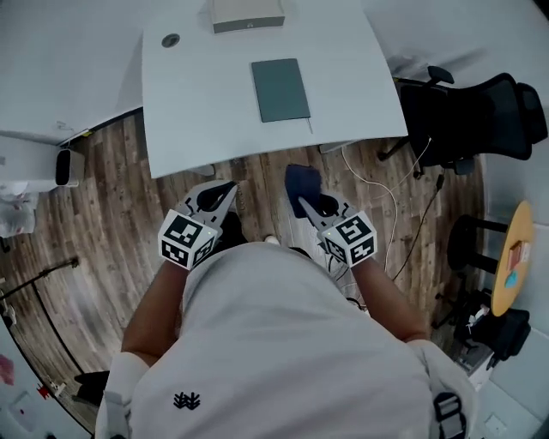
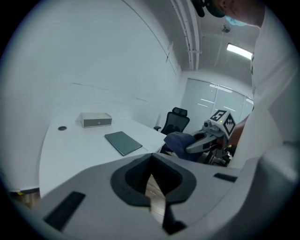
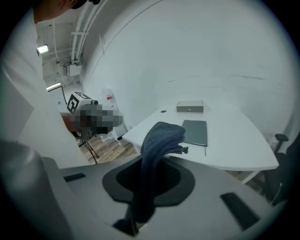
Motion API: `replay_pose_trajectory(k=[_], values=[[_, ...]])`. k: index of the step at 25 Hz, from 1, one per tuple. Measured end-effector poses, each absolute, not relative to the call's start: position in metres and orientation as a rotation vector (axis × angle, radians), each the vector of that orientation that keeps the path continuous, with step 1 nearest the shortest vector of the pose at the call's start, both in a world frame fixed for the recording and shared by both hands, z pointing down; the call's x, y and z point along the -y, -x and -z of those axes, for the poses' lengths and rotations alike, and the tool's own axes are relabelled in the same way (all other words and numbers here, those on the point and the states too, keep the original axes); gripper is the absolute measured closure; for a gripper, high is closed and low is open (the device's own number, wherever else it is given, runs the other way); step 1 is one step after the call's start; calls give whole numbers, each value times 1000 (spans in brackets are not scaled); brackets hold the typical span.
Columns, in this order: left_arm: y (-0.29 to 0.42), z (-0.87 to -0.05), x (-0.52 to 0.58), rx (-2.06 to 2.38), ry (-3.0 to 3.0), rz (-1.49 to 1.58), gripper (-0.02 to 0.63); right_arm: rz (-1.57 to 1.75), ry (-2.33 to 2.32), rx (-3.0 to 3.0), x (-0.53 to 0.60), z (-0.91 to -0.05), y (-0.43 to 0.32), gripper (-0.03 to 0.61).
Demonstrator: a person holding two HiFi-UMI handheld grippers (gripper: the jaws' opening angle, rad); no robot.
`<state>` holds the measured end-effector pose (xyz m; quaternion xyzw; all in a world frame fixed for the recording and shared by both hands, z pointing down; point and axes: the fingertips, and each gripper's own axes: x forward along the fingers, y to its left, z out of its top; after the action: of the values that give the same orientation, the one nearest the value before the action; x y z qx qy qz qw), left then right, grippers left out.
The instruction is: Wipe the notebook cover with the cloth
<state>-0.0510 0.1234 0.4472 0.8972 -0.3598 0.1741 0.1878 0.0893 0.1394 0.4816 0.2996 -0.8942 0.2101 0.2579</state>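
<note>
You're pinching the limp, soft cloth (image 1: pixel 302 182) in your right gripper (image 1: pixel 305 206) while your left gripper (image 1: pixel 225 194) is hanging closed and empty; the thin, stiff notebook (image 1: pixel 280 89) is lying flat on the table (image 1: pixel 197 111) ahead, likely sliding unless you're pinning a corner.

legible text: none | marker cubes (image 1: pixel 187 240): black-and-white square codes only | shirt emblem (image 1: pixel 186 400): small, dark, no letters | grey box (image 1: pixel 248 15), desk's far edge: front mark unreadable
</note>
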Motion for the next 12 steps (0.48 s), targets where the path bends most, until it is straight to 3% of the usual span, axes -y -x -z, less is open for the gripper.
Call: replay_pose_trajectory(k=[12], values=[[55,-509,-1,709,-2693,-639,607,-632,-1079,2201,-41,-511,-84,535]])
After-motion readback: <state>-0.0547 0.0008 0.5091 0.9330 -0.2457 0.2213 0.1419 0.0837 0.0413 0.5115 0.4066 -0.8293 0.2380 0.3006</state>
